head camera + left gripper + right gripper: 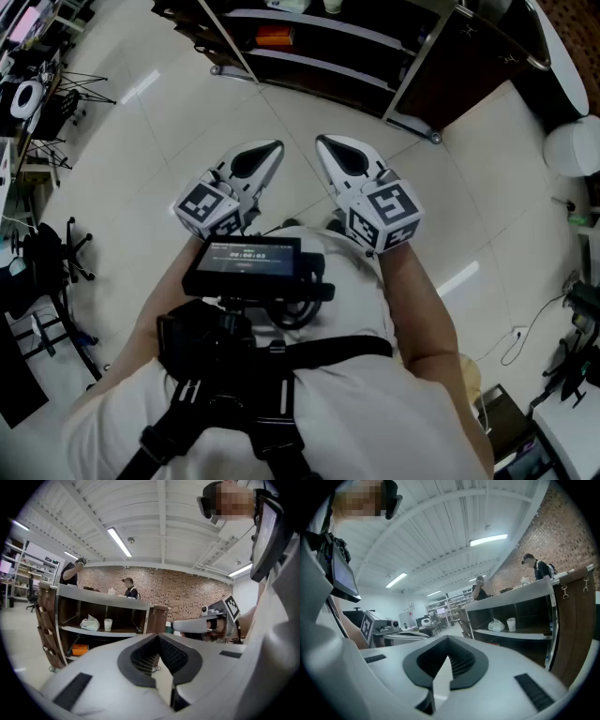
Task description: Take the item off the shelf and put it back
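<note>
The person is holding both grippers side by side close to the chest, tips pointing forward at the dark shelf (309, 33) that is standing well apart from them across the pale tiled floor (141, 159). The left gripper (258, 159) is keeping its jaws together at the tips with nothing between them, and the right gripper (337, 155) is doing the same, pads meeting and empty. No item is being held or touched; everything is sitting on the shelf. On the middle board a white cup (108, 624) is standing upright, its long axis vertical and its mouth facing up, with a crumpled white bag (89, 623) slumping just beside it. On the board below, an orange box (80, 650) is lying flat, its long side running along the shelf. Which of these 3 is the task's item cannot be told. In the left gripper view they are lying left of the jaws; in the right gripper view, to the right. 2 people (130, 588) are standing behind the shelf.
</note>
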`<state>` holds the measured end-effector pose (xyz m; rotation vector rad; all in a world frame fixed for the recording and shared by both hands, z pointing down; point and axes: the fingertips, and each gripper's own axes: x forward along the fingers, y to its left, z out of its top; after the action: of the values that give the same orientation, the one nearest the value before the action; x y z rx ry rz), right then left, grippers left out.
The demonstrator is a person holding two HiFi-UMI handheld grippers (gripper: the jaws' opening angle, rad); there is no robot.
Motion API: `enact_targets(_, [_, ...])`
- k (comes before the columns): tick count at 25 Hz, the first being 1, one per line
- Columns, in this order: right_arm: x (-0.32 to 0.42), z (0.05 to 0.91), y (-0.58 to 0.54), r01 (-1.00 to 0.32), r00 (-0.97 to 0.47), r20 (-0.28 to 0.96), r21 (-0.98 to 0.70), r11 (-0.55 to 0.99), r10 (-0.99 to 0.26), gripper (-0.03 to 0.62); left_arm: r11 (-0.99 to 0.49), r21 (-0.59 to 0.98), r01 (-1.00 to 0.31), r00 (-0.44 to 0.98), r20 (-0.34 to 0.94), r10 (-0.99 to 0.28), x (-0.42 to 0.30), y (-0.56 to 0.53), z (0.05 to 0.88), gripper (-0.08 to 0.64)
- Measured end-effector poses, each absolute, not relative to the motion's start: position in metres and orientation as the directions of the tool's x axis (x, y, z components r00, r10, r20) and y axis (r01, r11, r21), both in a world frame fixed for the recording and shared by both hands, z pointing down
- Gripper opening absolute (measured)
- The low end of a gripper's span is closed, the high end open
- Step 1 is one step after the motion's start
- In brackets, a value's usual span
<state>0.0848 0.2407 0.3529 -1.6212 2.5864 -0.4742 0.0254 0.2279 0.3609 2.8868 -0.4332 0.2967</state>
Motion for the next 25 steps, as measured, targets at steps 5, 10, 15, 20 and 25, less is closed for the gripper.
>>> enact_targets(5, [0.094, 0.356, 0.239, -0.864, -0.458, 0.115, -0.29, 0.412, -0.881, 0.009, -0.932, 0.17, -0.319, 0.932, 0.232, -0.277, 0.035, 0.226, 0.363, 0.009])
enact_targets(10, [0.109, 0.362, 0.238, -0.853, -0.474, 0.108, -0.303, 0.425, -0.874, 0.009, -0.927, 0.162, -0.339, 0.923, 0.246, -0.294, 0.049, 0.227, 0.365, 0.009])
enact_targets(15, [0.126, 0.368, 0.237, -0.839, -0.493, 0.095, -0.313, 0.444, -0.865, 0.009, -0.924, 0.141, -0.354, 0.916, 0.249, -0.313, 0.068, 0.227, 0.368, 0.009])
enact_targets(20, [0.123, 0.379, 0.241, -0.824, -0.513, 0.104, -0.339, 0.455, -0.852, 0.009, -0.91, 0.151, -0.386, 0.903, 0.266, -0.338, 0.064, 0.231, 0.375, 0.009])
enact_targets(25, [0.12, 0.379, 0.229, -0.818, -0.524, 0.094, -0.334, 0.469, -0.846, 0.009, -0.907, 0.138, -0.399, 0.896, 0.269, -0.353, 0.061, 0.218, 0.372, 0.009])
